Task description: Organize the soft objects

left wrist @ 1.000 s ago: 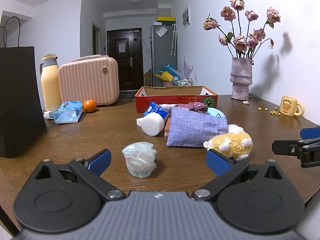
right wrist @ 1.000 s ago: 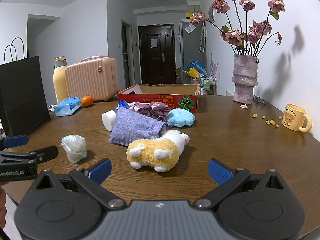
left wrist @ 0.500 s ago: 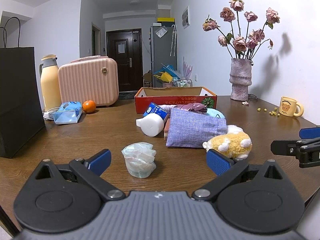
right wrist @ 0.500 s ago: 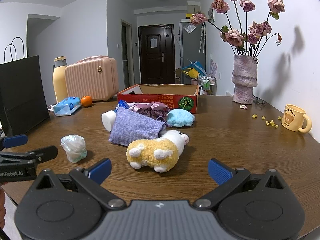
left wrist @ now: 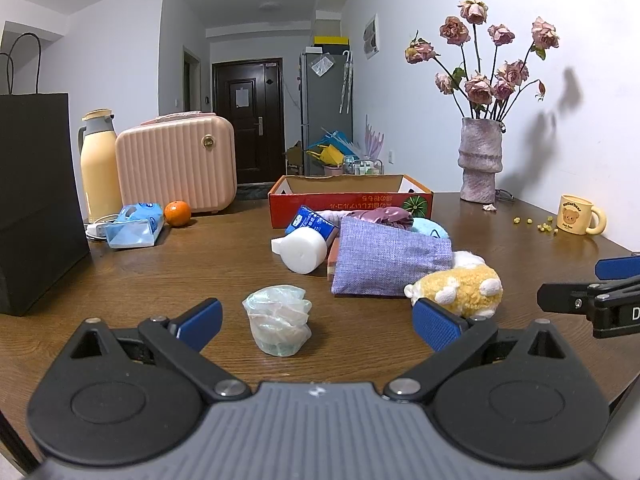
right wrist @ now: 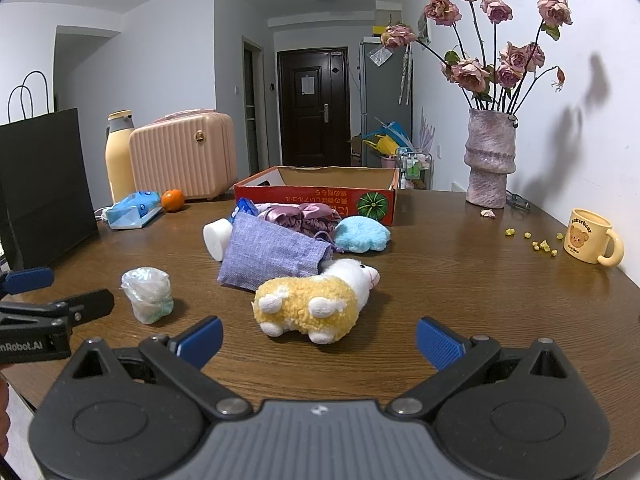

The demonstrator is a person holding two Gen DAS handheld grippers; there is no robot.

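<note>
A crumpled pale plastic bag [left wrist: 279, 321] sits on the table just ahead of my open, empty left gripper [left wrist: 316, 322]. A yellow and white plush sheep [right wrist: 316, 302] lies just ahead of my open, empty right gripper [right wrist: 318, 340]. Behind them lie a purple cloth pouch [right wrist: 272, 254], a mauve satin cloth [right wrist: 300, 216], a light blue fluffy pad [right wrist: 362, 234], a white foam roll [left wrist: 304, 249] and a blue tissue pack [left wrist: 310, 222]. An open red cardboard box [right wrist: 316, 194] stands behind the pile. The sheep also shows in the left wrist view [left wrist: 460, 290].
A black paper bag [left wrist: 36, 200] stands at the left. A tissue packet [left wrist: 134, 226], an orange [left wrist: 177, 213], a yellow flask [left wrist: 96, 168] and a pink case [left wrist: 176, 162] are at the back left. A vase of roses [right wrist: 490, 156] and a yellow mug [right wrist: 592, 236] stand at the right.
</note>
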